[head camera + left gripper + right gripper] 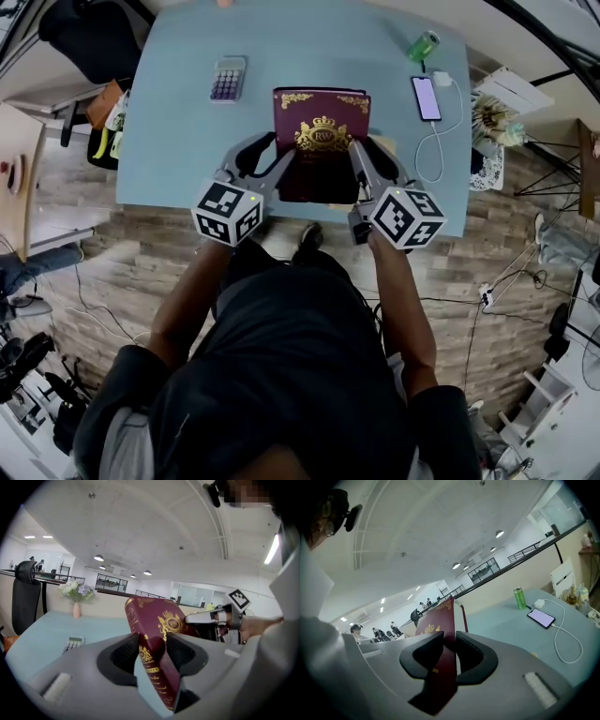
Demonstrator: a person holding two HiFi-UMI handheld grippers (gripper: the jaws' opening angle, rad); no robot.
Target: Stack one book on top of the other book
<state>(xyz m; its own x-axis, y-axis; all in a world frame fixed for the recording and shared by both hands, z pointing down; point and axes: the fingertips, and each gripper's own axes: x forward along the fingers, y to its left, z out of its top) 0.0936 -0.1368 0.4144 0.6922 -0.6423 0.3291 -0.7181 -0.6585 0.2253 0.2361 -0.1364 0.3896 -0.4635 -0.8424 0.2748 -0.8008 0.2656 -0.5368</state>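
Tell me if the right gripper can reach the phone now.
Probably not: the right gripper is shut on the maroon book, like the left gripper. The table toward the phone looks open; only that load hinders it.

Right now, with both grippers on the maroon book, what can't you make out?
What lies underneath: head view, the maroon book blocks the table there.
Spine lettering: left gripper view, blurred and partly behind the left gripper.
Calculator keys: head view, too small.
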